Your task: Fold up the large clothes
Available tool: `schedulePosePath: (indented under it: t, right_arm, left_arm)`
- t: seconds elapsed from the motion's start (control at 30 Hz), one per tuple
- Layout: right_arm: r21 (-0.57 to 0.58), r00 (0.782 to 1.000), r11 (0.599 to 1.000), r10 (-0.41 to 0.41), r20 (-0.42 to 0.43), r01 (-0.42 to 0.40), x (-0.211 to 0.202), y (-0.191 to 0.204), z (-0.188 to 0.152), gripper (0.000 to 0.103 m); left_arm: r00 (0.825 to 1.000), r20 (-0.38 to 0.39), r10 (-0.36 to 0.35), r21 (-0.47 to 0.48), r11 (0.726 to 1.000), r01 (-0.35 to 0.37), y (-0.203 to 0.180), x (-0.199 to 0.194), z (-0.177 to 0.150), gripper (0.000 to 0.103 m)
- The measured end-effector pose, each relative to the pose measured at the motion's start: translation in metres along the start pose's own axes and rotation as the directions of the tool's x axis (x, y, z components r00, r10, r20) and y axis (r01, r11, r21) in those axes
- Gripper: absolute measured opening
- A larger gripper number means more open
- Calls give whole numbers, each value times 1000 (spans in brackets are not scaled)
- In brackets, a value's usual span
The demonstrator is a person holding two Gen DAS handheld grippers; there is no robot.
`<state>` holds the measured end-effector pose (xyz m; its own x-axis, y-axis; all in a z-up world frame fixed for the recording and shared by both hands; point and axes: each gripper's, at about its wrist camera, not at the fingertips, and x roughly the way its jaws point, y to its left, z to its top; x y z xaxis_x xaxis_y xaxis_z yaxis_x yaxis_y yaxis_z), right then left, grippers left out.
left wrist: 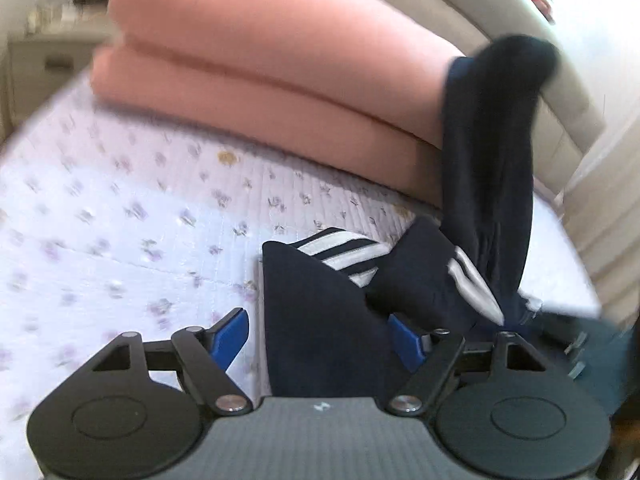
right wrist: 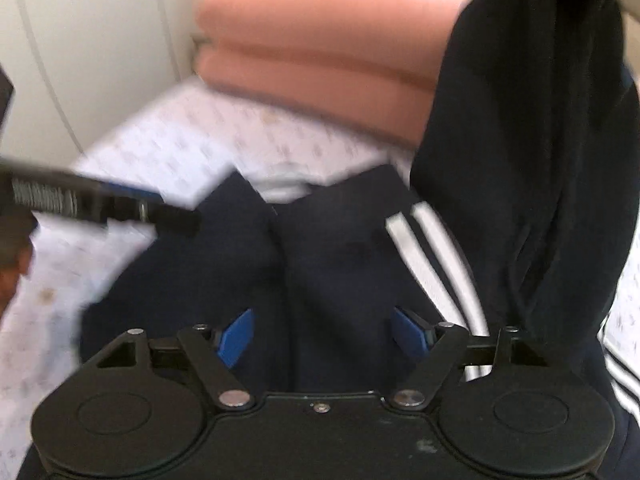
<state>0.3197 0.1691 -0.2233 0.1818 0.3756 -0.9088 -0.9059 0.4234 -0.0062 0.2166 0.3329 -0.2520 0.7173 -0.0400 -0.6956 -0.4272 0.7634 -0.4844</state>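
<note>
Left wrist view: my left claw [left wrist: 320, 336] stands with its blue fingers [left wrist: 232, 334] spread wide, gripping nothing. A fold of the navy jacket [left wrist: 316, 320] with white stripes lies in the gap between them, on the bed [left wrist: 120, 216] with its floral quilt. From that fold the jacket runs toward 2 o'clock, where one part rises upright in front of the folded pink blanket [left wrist: 260, 60]; I cannot tell what holds it up. The blanket is stacked at 12 o'clock, against the beige headboard [left wrist: 460, 0].

Right wrist view: my right claw [right wrist: 324, 334] is likewise spread wide and holds nothing; the jacket [right wrist: 328, 248] lies directly under and between its blue fingers [right wrist: 240, 334]. A hanging part of the jacket fills the frame from 1 to 4 o'clock, its white stripes running down at 4 o'clock. The other gripper's body [right wrist: 80, 200] enters at 9 o'clock, blurred, near the jacket's edge. The pink blanket [right wrist: 320, 40] sits at 12 o'clock, on the bed [right wrist: 160, 140].
</note>
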Motion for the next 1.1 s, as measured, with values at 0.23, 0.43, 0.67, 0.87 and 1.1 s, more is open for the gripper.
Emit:
schedulePosePath:
  t: [0.23, 0.43, 0.67, 0.87, 1.1]
  right_arm:
    - [132, 988, 991, -27, 154, 6, -17, -28, -26, 7]
    - [592, 800, 729, -103, 591, -344, -138, -130, -127, 10]
    - [840, 934, 456, -49, 353, -294, -74, -226, -252, 92]
    - [808, 892, 439, -32, 452, -393, -58, -257, -244, 103]
    - [806, 882, 494, -150, 448, -325, -79, -244, -197, 12]
  left_arm:
    - [994, 83, -76, 24, 997, 75, 23, 34, 9, 9]
    - [916, 397, -63, -13, 997, 74, 24, 2, -10, 9]
    - [974, 222, -55, -149, 985, 89, 48, 15, -25, 41]
    - [981, 87, -172, -109, 977, 181, 35, -24, -63, 72]
    - [994, 3, -113, 69, 991, 112, 7, -46, -125, 23]
